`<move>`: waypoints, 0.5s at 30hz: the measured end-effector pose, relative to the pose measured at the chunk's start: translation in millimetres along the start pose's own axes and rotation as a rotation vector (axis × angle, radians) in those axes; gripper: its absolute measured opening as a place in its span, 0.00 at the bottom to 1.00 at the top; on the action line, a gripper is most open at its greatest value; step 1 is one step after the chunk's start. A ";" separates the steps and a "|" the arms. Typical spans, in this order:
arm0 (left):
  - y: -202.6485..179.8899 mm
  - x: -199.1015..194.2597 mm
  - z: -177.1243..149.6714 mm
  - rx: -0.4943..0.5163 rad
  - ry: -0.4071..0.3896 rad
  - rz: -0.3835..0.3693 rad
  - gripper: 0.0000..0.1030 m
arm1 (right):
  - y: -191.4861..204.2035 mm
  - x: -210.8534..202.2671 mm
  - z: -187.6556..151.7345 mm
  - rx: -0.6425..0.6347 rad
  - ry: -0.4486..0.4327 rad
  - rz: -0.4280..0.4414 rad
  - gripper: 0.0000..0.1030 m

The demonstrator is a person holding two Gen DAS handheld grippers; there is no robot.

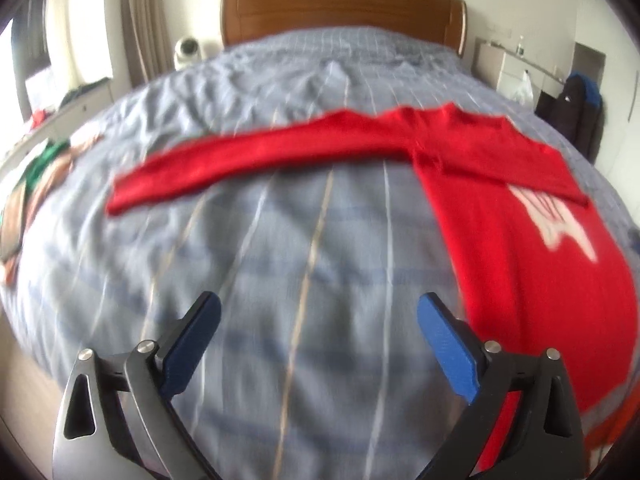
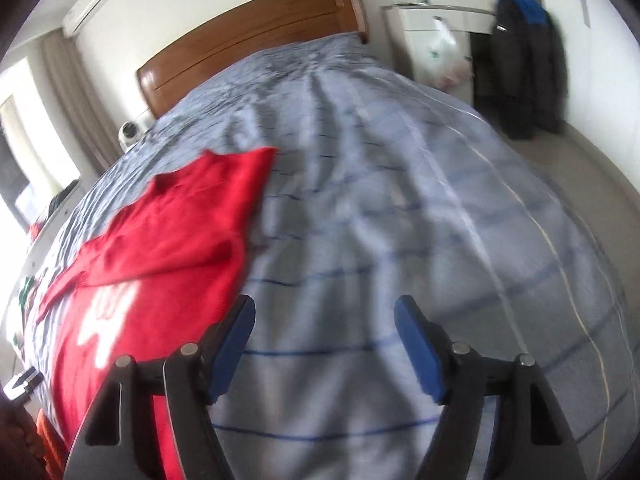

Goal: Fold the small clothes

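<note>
Closest to us, the left gripper [image 1: 319,312] has its blue fingers [image 1: 448,350] spread wide over the bed [image 1: 280,264], gripping nothing. Our right gripper [image 2: 325,318] is likewise wide open and empty, checked cover between its fingers [image 2: 418,354]. The red top [image 1: 500,216] lies flat on the bed, off to the right in the left view, one sleeve [image 1: 240,164] stretched out sideways, the other folded across the chest above a white print [image 1: 554,220]. A white bag [image 2: 446,56] hangs on the cabinet [image 2: 416,36] by the headboard [image 1: 340,10]; its contents are too blurred to tell.
</note>
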State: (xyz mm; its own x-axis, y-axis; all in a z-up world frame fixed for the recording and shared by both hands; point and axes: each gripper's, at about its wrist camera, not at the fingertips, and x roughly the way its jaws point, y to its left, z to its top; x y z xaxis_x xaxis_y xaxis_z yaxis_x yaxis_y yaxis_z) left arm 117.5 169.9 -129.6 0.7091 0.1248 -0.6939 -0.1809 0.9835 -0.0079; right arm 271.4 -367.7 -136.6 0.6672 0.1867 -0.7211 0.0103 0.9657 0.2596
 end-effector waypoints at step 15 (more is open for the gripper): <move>8.3 56.8 -5.8 -0.004 -0.125 0.016 1.00 | -37.1 7.7 -27.9 0.118 -0.131 0.144 0.74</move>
State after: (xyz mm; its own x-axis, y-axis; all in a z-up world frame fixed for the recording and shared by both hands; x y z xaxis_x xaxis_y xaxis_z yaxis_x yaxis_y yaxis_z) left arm 152.3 184.4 -173.3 0.7852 0.1564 -0.5992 -0.1954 0.9807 0.0000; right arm 255.4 -397.1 -169.8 0.7588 0.2889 -0.5838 -0.0103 0.9015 0.4327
